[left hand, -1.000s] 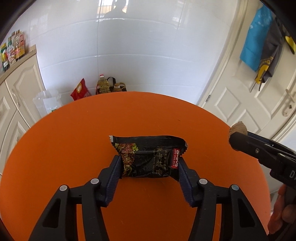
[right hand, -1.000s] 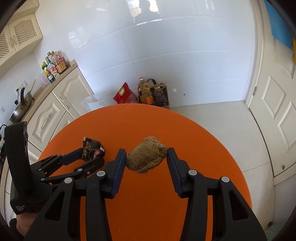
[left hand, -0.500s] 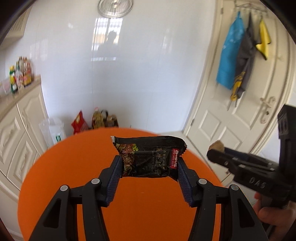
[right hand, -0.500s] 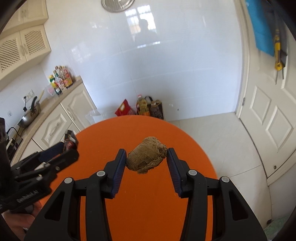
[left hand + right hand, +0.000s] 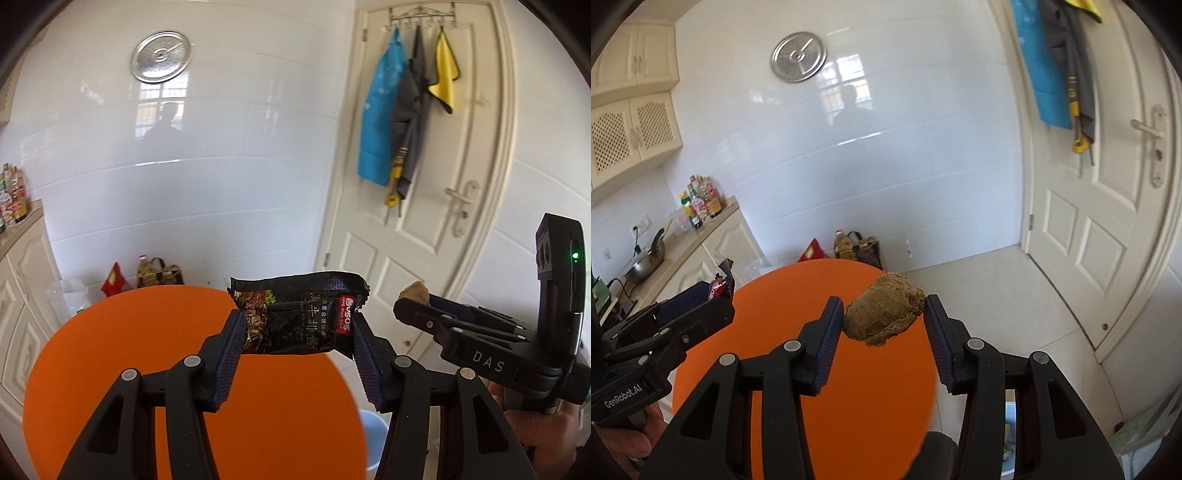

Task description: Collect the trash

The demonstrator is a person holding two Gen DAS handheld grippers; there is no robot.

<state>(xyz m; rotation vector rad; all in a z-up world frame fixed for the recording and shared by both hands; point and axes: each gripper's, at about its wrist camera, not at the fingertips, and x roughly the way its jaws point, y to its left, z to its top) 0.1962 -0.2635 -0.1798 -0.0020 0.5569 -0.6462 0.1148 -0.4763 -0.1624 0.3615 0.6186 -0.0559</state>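
Your left gripper [image 5: 297, 345] pinches a black foil sauce packet [image 5: 299, 317] by its short ends, and its jaws are closing on it; the crinkled wrapper, with a red label and pale lettering, hangs in the air above the orange surface [image 5: 147, 354]. Your right gripper [image 5: 882, 328] has its jaws partly spread, the ribbed dark-blue pads [image 5: 827, 345] pressing both sides of a brown, fibrous, rounded lump [image 5: 884, 314], also lifted clear of the round, smooth surface. Below the surface's right edge, a pale blue bin [image 5: 375, 439] shows on the floor. Farther off stand bottles and a red bag [image 5: 812, 253] against the glossy white tiled wall, and a white panelled door [image 5: 424, 221] with cloths hanging from hooks.
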